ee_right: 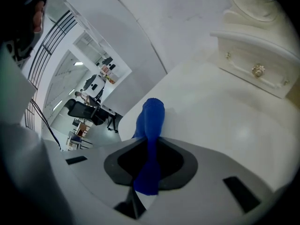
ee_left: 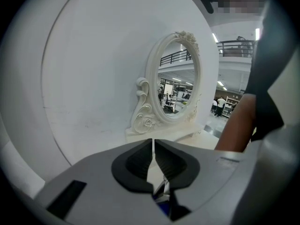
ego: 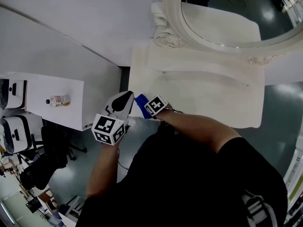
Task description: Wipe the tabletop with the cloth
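Head view: hovering left tongs (ego: 124, 100) and right tongs (ego: 147, 107) at the near-left corner of the tabletop (ego: 203, 96). Left gripper view: pinching together, seemingly on nothing, idling. Right gripper view: clenching the blue cloth (ee_right: 151, 121) there, readying a wipe.

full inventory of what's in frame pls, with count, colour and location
cloth: 1, blue, near left corner of the tabletop, clamped in the right gripper
vanity table: 1, white, centre of head view
mirror: 1, oval with ornate white frame, at the back of the vanity table
drawer knob: 1, pale metallic, on the small drawer under the mirror
side desk: 1, white, left of the vanity table
bottle: 1, small and light-coloured, lying on the side desk
office chair: 1, black, on the floor by the side desk
right gripper: 1, grey, shut on the cloth
left gripper: 1, grey, jaws together, nothing between them, left of the cloth
forearms: 2, bare, lower head view
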`<state>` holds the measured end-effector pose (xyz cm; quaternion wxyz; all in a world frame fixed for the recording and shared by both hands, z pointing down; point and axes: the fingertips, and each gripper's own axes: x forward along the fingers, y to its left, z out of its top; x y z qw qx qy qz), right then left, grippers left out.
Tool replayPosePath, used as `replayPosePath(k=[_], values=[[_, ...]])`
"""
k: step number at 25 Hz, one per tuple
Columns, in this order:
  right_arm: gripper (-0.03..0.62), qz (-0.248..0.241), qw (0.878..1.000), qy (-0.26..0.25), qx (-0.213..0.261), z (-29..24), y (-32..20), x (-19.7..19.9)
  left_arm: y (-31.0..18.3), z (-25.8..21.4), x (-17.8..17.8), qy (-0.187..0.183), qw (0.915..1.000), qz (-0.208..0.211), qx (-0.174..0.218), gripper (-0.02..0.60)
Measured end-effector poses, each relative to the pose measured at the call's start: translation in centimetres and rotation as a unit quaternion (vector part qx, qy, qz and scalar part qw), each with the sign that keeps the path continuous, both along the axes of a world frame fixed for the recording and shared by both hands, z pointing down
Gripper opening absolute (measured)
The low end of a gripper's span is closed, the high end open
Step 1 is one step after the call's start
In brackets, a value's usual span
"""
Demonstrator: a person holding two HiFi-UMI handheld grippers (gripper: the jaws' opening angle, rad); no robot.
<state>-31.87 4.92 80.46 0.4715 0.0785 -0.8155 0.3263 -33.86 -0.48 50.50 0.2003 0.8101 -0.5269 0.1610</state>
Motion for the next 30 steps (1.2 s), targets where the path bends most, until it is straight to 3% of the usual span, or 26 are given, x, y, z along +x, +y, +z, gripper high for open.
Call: replayPosePath(k=[6, 17, 25, 30], values=[[0.049, 0.020, 1.000, 0.013, 0.003, 0.0, -0.9, 5.7, -1.0, 0.1, 3.1, 0.008, 0.9997, 0.023, 0.003, 0.025], [0.049, 0.120, 0.991, 0.060, 0.019, 0.3, -4.1, 21.3, -3.6, -0.3, 12.0, 0.017, 0.9963, 0.084, 0.010, 0.025], [0.051, 0.207, 0.975, 0.078, 0.020, 0.2, -5.7, 34.1, -4.9, -0.6, 19.2, 0.023, 0.9925, 0.119, 0.014, 0.025], [0.051, 0.238, 0.966, 0.092, 0.037, 0.0, -6.1, 41.7, -5.4, -0.8, 23.0, 0.025, 0.9907, 0.133, 0.014, 0.025]])
